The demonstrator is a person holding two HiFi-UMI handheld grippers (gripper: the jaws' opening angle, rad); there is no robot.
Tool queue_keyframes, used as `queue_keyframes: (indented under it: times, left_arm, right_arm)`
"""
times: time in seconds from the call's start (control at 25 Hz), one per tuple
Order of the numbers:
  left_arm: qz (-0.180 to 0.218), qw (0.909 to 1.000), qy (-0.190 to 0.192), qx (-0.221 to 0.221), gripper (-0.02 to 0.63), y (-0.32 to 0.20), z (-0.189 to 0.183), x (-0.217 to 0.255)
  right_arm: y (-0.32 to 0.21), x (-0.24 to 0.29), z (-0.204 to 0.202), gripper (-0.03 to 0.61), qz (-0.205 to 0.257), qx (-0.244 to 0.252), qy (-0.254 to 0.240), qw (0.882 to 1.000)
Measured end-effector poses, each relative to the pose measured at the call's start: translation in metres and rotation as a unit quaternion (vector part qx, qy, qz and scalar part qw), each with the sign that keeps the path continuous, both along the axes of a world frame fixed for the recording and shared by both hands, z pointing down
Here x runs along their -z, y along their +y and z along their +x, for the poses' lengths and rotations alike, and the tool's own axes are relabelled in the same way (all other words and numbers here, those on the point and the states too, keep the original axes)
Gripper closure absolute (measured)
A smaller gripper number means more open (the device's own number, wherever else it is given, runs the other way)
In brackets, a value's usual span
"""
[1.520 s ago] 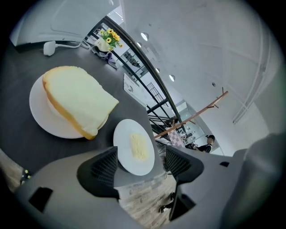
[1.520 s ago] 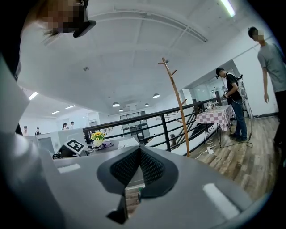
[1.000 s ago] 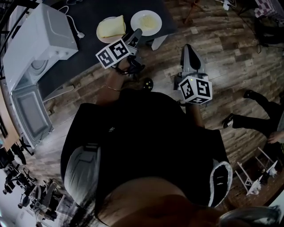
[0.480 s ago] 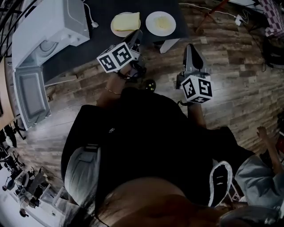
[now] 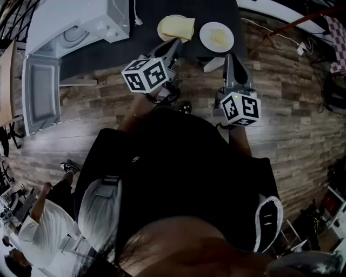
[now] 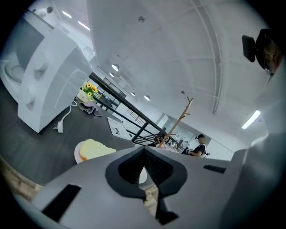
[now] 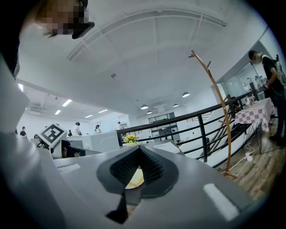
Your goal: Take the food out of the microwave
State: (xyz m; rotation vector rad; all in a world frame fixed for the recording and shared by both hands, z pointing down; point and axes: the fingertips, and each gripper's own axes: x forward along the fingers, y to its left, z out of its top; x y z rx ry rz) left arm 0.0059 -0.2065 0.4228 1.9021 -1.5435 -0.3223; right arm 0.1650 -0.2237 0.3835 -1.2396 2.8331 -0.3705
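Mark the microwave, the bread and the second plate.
Microwave (image 5: 102, 16): head view, white casing.
Bread (image 5: 177, 26): head view, middle of slice.
Second plate (image 5: 205, 37): head view, left rim.

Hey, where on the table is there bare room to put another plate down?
Bare tabletop lies between the microwave and the bread plate, toward the front edge. The right end is crowded: the bread plate and second plate sit close together.

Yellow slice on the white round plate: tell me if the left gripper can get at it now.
Probably yes. The left gripper points toward the yellow slice on its white round plate, and nothing stands between them. Its jaws are shut and empty, so they must open first.
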Motion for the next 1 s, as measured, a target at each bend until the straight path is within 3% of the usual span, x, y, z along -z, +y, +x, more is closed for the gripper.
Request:
queue_keyframes:
  times: [0.2, 0.48, 1.0]
  left_arm:
    - [0.025, 0.9995, 0.014, 0.009, 0.607, 0.027, -0.018, 0.018]
    - [0.031, 0.9978, -0.039, 0.045, 0.607, 0.063, -0.052, 0.034]
    - [0.027, 0.9952, -0.058, 0.075, 0.607, 0.139, -0.096, 0.045]
  right_arm:
    - [0.014, 0.013, -0.042, 0.581, 0.010, 0.050, -0.001, 0.999]
    - [0.043, 0.040, -0.097, 0.581, 0.030, 0.100, -0.031, 0.994]
    - [0.112, 0.055, -0.178, 0.581, 0.037, 0.188, -0.028, 0.981]
